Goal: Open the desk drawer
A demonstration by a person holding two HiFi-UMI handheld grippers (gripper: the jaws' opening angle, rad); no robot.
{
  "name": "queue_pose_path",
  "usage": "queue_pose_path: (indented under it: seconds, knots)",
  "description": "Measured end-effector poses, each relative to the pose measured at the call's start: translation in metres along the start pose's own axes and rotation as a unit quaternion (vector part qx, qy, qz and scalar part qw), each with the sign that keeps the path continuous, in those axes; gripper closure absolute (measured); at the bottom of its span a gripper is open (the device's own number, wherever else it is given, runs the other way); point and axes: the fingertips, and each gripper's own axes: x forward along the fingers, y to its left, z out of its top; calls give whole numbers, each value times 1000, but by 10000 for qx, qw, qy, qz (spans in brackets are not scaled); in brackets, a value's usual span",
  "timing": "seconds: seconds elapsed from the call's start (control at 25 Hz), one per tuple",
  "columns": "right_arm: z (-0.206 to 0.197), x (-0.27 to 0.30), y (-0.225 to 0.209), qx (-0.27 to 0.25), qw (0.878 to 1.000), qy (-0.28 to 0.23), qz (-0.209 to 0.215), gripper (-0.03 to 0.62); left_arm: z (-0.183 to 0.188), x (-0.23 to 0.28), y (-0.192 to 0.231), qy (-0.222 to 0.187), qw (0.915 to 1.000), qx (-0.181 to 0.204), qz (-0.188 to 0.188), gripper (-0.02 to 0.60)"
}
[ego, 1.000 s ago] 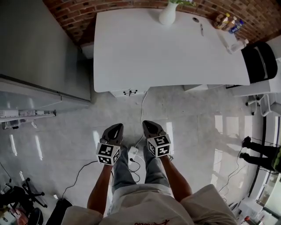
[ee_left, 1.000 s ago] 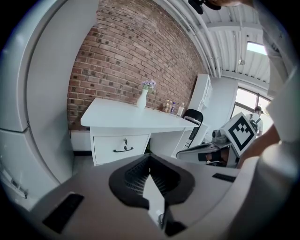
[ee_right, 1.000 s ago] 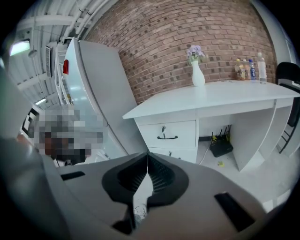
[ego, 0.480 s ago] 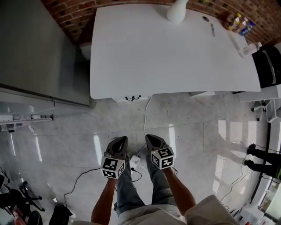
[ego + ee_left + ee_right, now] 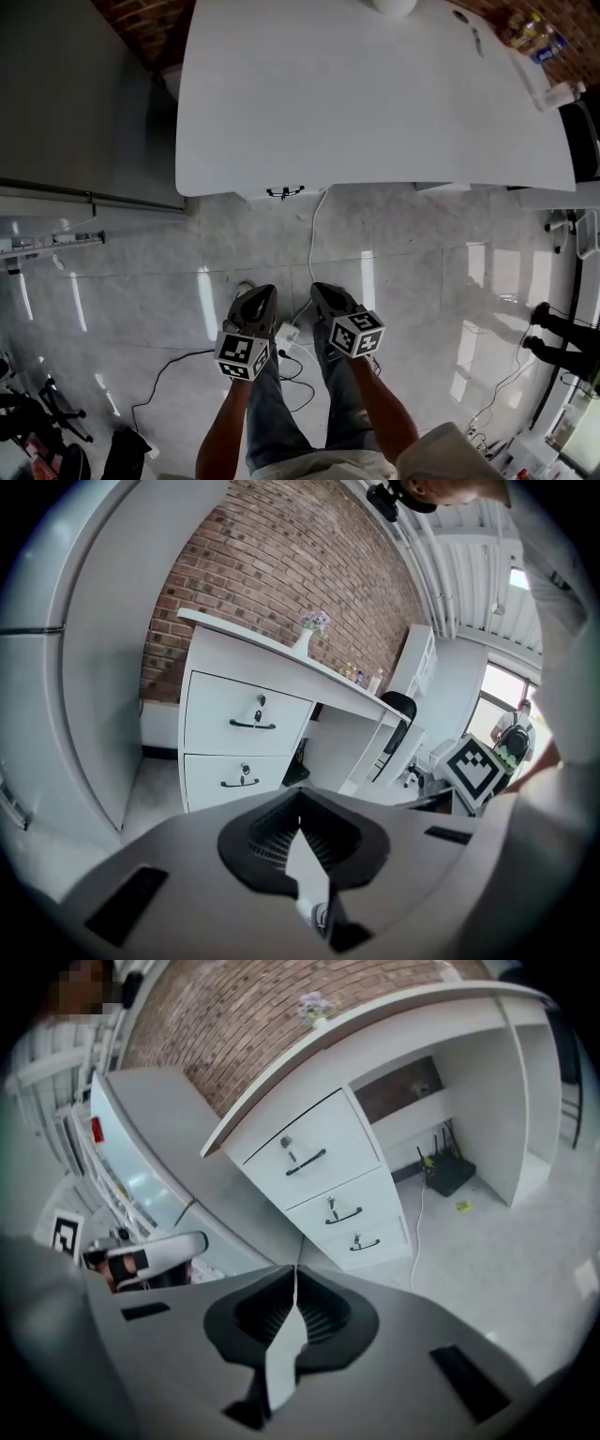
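Observation:
The white desk (image 5: pixel 375 94) fills the top of the head view; a black drawer handle (image 5: pixel 284 193) shows just under its front edge. In the left gripper view the drawer stack faces me, with the top drawer (image 5: pixel 246 714) above a second drawer (image 5: pixel 239 775). The right gripper view shows three stacked drawers; the top one (image 5: pixel 314 1152) has a keyhole and a black handle. My left gripper (image 5: pixel 261 292) and right gripper (image 5: pixel 322 289) hang side by side over the floor, well short of the desk. Both are shut with nothing between the jaws (image 5: pixel 300 794) (image 5: pixel 296 1274).
A white power strip (image 5: pixel 284 336) with black cables lies on the tiled floor between my feet, and a white cable (image 5: pixel 309 239) runs to the desk. A tall grey cabinet (image 5: pixel 75 94) stands left. A black router (image 5: pixel 450 1174) sits under the desk. A person's legs (image 5: pixel 562 333) show far right.
Both grippers have sunk lower over the floor, and the right one has rolled. The desk has grown larger and slid up in the head view. Both stay shut.

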Motion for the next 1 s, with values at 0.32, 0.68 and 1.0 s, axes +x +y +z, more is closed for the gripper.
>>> queue_pose_path:
  seconds: [0.32,0.68,1.0]
  knots:
    - [23,4,-15,3532,9117,-1574,1386,385,-10,0,7,-42,10000,-75,25,569]
    - [27,34,-36,3754,9048,-1665,1129,387,-9,-2,11,-87,9999,-93,77,569]
    - [108,104,-64,4032,8833,-2085,1171,387,-13,-8,12,-112,9996,-231,120,569]
